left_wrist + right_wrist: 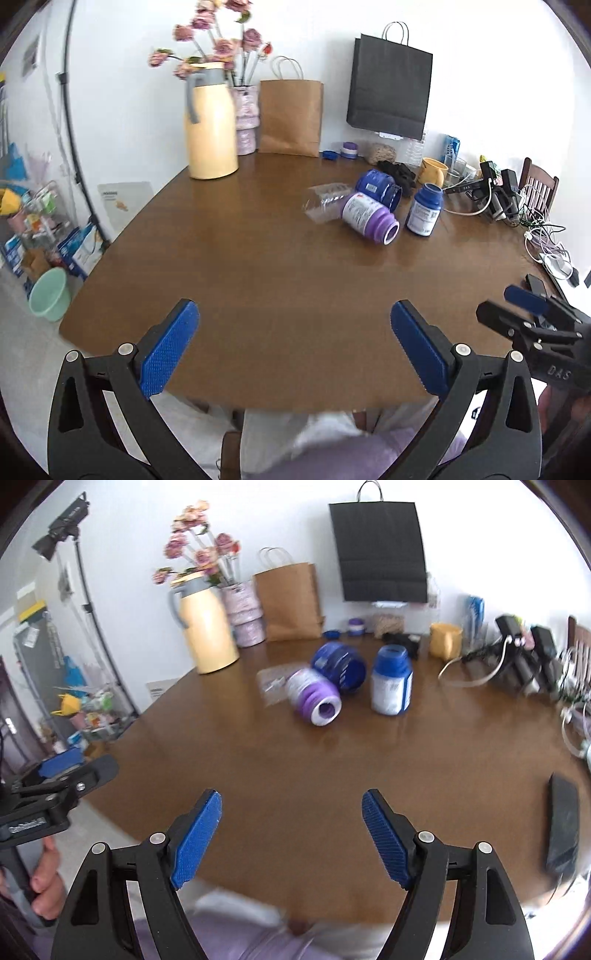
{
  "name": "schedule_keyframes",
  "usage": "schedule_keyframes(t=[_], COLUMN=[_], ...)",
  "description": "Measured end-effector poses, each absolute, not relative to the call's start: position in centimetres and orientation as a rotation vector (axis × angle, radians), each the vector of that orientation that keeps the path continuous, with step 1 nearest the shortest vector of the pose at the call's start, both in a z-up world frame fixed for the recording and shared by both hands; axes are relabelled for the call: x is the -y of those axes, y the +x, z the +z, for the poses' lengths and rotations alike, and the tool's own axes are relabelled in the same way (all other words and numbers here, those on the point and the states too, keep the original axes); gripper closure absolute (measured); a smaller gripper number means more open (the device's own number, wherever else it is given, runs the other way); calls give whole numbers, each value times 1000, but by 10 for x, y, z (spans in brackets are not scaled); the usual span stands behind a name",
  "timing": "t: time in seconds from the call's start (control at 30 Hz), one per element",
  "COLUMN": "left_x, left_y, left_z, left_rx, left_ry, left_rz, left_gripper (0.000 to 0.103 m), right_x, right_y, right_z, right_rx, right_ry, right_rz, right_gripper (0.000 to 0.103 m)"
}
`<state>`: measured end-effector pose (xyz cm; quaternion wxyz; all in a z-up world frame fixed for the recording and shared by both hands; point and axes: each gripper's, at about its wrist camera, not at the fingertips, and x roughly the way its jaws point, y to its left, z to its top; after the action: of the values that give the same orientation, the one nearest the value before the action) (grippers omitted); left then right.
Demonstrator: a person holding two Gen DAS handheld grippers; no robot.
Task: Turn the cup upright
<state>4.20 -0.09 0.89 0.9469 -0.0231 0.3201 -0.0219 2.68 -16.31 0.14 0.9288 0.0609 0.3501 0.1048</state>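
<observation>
**Cup on its side, no contact made**

Progress: nothing done as far as the views show. The clear plastic cup [325, 201] lies on its side on the brown table [258, 280], far half, right of centre. It rests just left of a purple bottle [371, 218], also lying down, and seems to touch it; a blue jar [380, 188] lies just behind, and a blue-capped bottle [424, 210] stands upright to the right. In the right wrist view the cup [273, 683] is blurred, its mouth direction hard to read. The whole job remains: reach, grasp, rotate upright, set down.

Pose: left gripper [295, 343] hovers over the near table edge, jaws spread wide, nothing between them. Right gripper [291, 834] hangs at a similar near-edge position, jaws likewise wide and empty, aimed roughly at the bottle cluster. Both are well apart from the cup.

Judgement: the transparent thin wall will likely flex under pressure, and the neighbouring purple bottle may roll if nudged.
</observation>
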Motion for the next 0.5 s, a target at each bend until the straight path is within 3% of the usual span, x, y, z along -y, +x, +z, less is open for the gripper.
schedule_keyframes(t=[0.2,0.5], left_x=[-4,4], left_y=[2,-4], left_z=[0,3], left_rx=[-683,-656], left_ry=[-35,-19], left_rz=[-61,-72], left_gripper=[0,0], right_x=[150,149], right_y=[-37,-42], right_z=[-4,5], right_rx=[-715,-688], right_ry=[113,82], right_rz=[223,193], right_gripper=[21,21])
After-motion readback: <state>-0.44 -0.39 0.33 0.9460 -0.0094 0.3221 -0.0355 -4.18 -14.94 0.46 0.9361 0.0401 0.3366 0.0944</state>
